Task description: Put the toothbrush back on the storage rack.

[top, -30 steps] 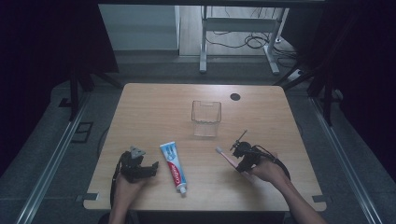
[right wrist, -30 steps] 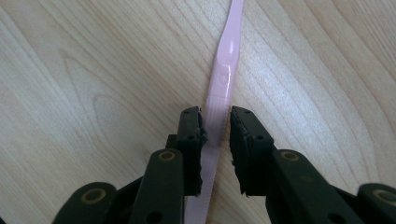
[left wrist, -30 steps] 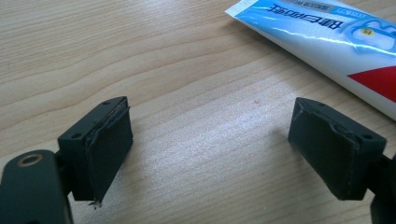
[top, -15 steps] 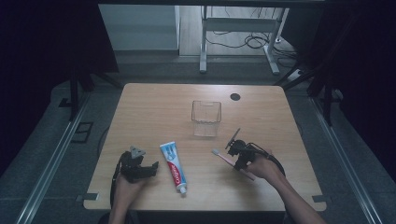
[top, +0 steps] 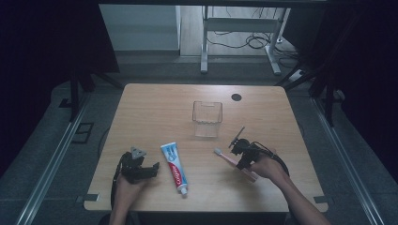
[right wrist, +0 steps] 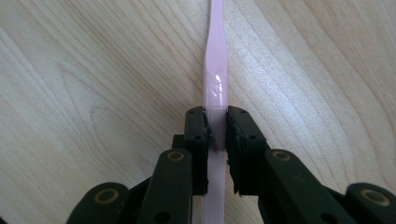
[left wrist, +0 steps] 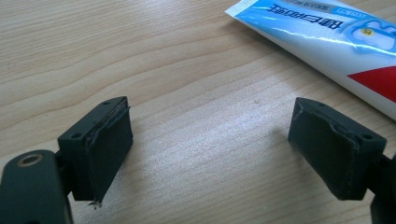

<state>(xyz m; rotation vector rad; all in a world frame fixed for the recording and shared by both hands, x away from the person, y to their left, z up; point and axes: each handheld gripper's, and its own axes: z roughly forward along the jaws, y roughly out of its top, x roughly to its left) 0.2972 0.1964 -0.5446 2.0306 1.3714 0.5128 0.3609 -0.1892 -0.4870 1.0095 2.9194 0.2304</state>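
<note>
A pink toothbrush [top: 226,159] lies at the front right of the wooden table [top: 155,108], its head pointing left and away. My right gripper [top: 241,158] is shut on it. In the right gripper view the pads [right wrist: 201,126] press both sides of the ribbed handle of the toothbrush [right wrist: 215,70], and the jaws have just been closing on it. A blue, white and red toothpaste tube [top: 173,166] lies at the front centre. My left gripper [top: 152,168] rests open just left of it, with bare wood between its pads [left wrist: 109,140] and the tube [left wrist: 327,32] beyond.
A clear square container [top: 207,119] stands upright at the table's middle, beyond the toothbrush. A round black cable hole [top: 236,97] sits near the far edge. Table legs and cables lie on the floor behind.
My right gripper has shifted slightly left along the toothbrush handle. The left hand, the toothpaste tube and the container have stayed where they were.
</note>
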